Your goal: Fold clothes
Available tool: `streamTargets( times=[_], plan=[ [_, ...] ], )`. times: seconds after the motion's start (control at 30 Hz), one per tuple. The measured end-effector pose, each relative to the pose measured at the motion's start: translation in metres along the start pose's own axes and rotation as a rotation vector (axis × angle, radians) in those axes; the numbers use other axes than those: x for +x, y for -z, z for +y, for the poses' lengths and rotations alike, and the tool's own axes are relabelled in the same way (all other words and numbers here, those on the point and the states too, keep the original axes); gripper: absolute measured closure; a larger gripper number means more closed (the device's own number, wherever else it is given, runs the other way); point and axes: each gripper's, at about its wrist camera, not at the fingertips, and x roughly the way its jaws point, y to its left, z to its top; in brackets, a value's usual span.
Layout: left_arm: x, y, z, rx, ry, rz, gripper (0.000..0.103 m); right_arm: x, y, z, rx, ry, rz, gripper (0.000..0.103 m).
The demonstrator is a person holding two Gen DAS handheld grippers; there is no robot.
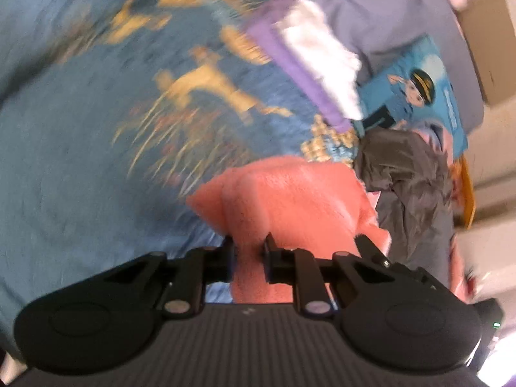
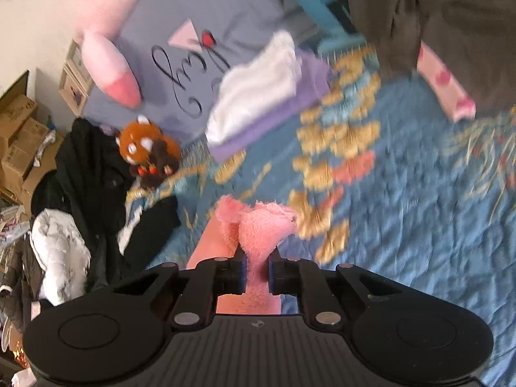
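A bedroom in a home, lived-in and cluttered. Shown by a bed spread with a blue bedspread (image 2: 403, 209) patterned in gold, a grey pillow (image 2: 206, 16) with script lettering, a red-panda plush toy (image 2: 146, 148) at its edge, folded white and purple clothes (image 2: 258, 93) laid on top. Beside the bed, heaped dark jackets (image 2: 87, 174) and stacked cardboard boxes (image 2: 19, 142) against a pale wall

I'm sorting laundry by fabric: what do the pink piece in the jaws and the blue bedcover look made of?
Pink garment: seemingly plush fleece or terry, matte, with a fuzzy nap and frayed-looking edge. Blue bedcover: seemingly woven cotton, matte, finely crinkled, with a printed yellow pattern; blur leaves the weave uncertain.
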Motion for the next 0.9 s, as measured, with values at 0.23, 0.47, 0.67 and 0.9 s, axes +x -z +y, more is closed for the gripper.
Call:
streamTargets(
  times=[0.23, 0.47, 0.67, 0.9],
  plan=[
    [-0.001, -0.020, -0.093, 0.354, -0.074, 0.017, 0.083, -0.044, 0.007, -0.009, 0.056, 0.073, -0.176, 0.091],
    [0.091, -0.003, -0.064, 0.279, -0.202, 0.296, 0.078, -0.023, 0.058, -0.075, 0.289, 0.263, -0.063, 0.080],
    [0.053, -0.009, -0.068, 0.320, -0.154, 0.182, 0.048, -0.048, 0.042, -0.076, 0.220, 0.278, -0.168, 0.069],
    [0.003, -0.001, -0.052, 0.303, -0.091, 0.106, 0.029, -0.047, 0.010, -0.060, -0.081, 0.187, -0.115, 0.059]
  ],
)
